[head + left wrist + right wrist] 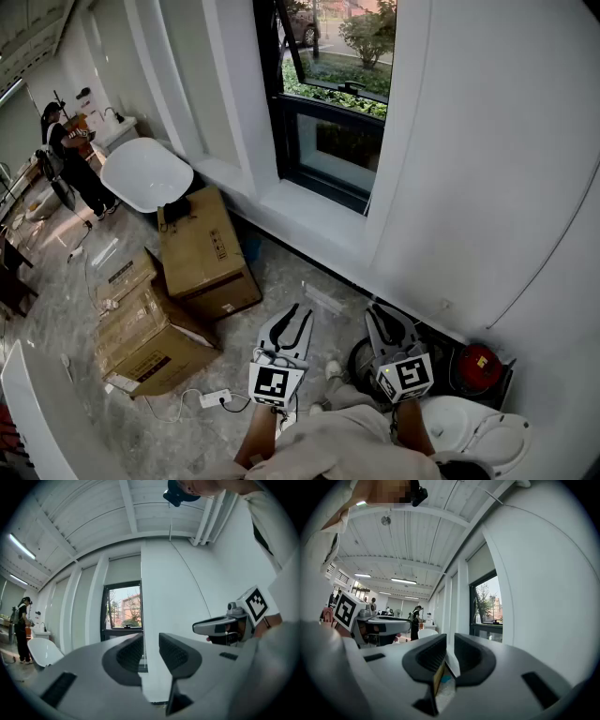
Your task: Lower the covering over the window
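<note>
Left tongs (150, 649) are pointing level at the wall, jaws standing a narrow slot apart and gripping nothing, just white wall (173, 588) showing through the gap. Right tongs (450, 651) are riding alongside at 3 o'clock of them, also level, jaws parted by an even slimmer gap and likewise gripping nothing. In the head view both are hovering side by side over the floor (281, 272), aiming toward 12 o'clock, where the window (333, 122) is sitting in its dark frame with greenery showing through the glass. The covering, a pale blind (123, 569), is staying up high, at 12 o'clock of the glass, covering only the top of the opening while the panes below are showing clear. A thin cord (187, 573) is trailing down the wall at 1 o'clock of the left tongs. Out at 10 o'clock in the head view, cardboard boxes (202, 248) are lying on the floor, a white tub (145, 173) is leaning just beyond them, and farther off a person (70, 155) is standing at the far end of the room.
</note>
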